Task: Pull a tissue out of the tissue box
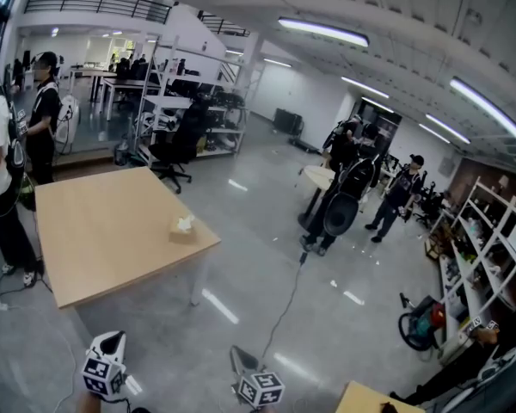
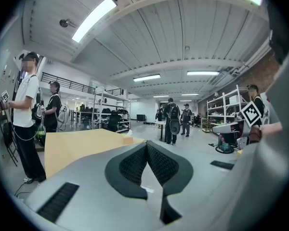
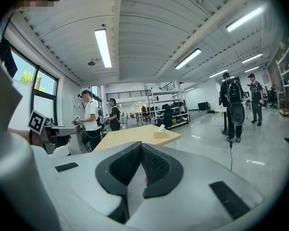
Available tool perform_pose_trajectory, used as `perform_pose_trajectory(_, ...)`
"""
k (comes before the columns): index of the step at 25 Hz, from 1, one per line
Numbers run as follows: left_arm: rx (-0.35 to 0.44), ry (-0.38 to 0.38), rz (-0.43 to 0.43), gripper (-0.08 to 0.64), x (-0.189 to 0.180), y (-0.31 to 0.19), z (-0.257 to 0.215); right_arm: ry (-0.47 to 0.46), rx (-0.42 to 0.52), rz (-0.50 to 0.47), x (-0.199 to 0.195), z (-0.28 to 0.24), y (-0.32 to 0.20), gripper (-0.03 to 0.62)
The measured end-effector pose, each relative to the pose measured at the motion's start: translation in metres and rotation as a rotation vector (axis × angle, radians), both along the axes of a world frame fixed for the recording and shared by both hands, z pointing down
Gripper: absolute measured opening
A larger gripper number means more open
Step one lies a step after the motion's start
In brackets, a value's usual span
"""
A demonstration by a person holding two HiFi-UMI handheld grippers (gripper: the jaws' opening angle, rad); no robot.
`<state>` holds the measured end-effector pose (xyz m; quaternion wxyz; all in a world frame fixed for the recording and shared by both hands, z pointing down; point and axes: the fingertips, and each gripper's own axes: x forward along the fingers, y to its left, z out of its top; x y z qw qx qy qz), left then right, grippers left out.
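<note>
Left tool [image 1: 112,343] and right tool [image 1: 241,356] are hovering closed and empty, well apart from the tissue box [image 1: 183,231]; pulling is not yet starting.

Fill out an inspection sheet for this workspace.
Surface: wooden table, ahead of both grippers, not reached.
Job's things: tissue box near the table's right edge, a tissue sticking up.
Clutter: nothing seen on the table.
Grippers: left gripper and right gripper, fingers together, empty.
Cables: cable across the floor.
Surroundings: people standing, shelves, office chair.
</note>
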<state>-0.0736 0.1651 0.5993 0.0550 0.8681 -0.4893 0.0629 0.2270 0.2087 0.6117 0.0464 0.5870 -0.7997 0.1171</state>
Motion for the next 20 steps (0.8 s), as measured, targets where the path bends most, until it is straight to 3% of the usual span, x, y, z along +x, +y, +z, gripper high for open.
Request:
perform_pose_trajectory(7, -0.003, -0.002, -0.004, 0.008, 0.004, -0.012, 0.008, -0.005, -0.002, -0.021, -0.003, 0.010, -0.011, 0.009)
perform_pose_trajectory(20, -0.005, 0.010, 0.013, 0.008, 0.007, -0.097, 0.004, -0.006, -0.010, -0.009, -0.002, 0.007, -0.092, 0.009)
